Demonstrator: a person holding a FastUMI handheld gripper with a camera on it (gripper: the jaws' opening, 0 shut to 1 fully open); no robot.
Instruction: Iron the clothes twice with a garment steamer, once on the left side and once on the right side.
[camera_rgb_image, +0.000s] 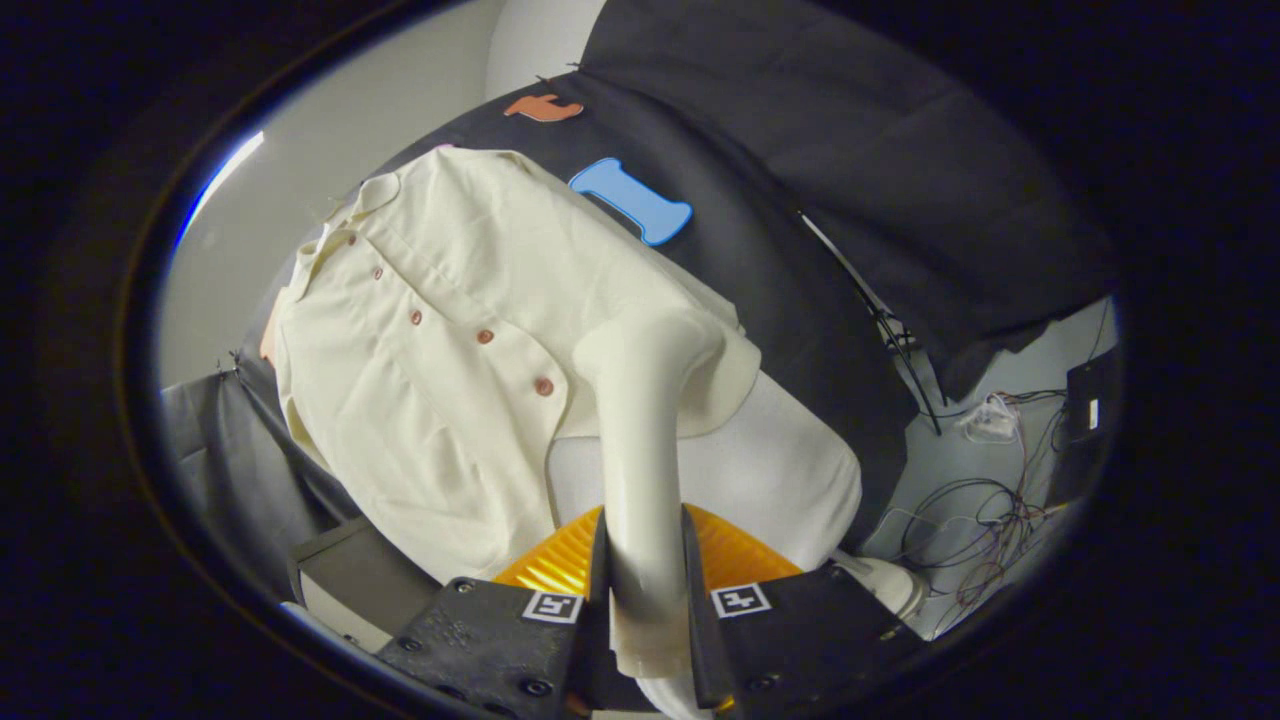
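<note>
Clamping on the cream plastic handle of the garment steamer (640, 450), the gripper (645, 590) has both fingers pressed against the handle's sides, so the handle stands straight up between them. The steamer's head bends over at the top and lies against the lower front of the cream short-sleeved button-up shirt (420, 340), just beside the bottom brown button (544, 386). This shirt hangs on a form, tilted in the fisheye view, with its collar far beyond the fingers and a row of brown buttons running down its placket. Below the hem, a white skirt-like fabric (760, 470) spreads out behind the handle. An orange ribbed part (560, 560) shows right behind the fingers, on either side of the handle. Black cloth (800, 220) covers the booth wall behind the shirt. Off to one side, a tangle of thin cables (980, 520) lies on the pale floor.
</note>
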